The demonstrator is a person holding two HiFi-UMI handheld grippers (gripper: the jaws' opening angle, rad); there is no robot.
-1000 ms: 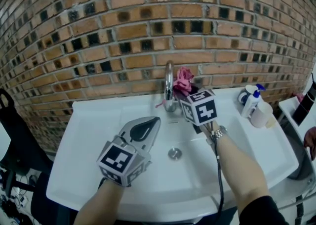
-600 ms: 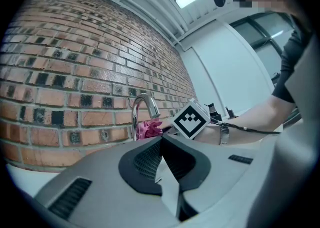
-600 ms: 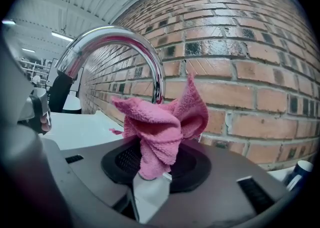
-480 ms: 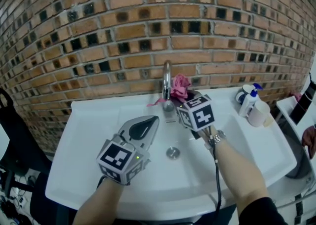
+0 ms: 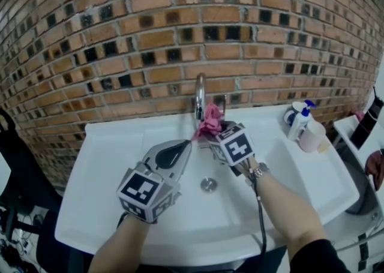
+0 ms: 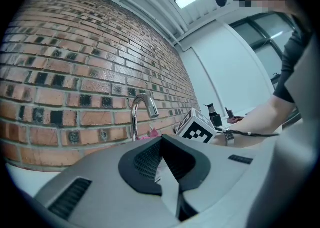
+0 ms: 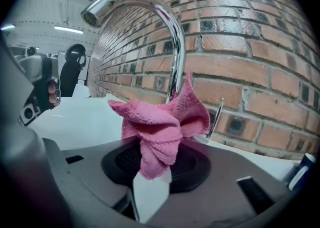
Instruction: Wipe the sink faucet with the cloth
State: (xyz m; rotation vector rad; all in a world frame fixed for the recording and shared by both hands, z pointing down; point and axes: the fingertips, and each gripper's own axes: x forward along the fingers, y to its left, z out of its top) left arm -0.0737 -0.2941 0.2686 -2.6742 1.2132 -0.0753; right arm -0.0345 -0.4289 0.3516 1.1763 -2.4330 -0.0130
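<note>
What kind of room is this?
Probably a washroom or wash corner, though I can't be sure: a white sink against a brick wall, a chrome faucet over it, and a pump bottle beside the basin.

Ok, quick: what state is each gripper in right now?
Left gripper: shut, holding nothing.
Right gripper: shut on the pink cloth, close by the faucet.
</note>
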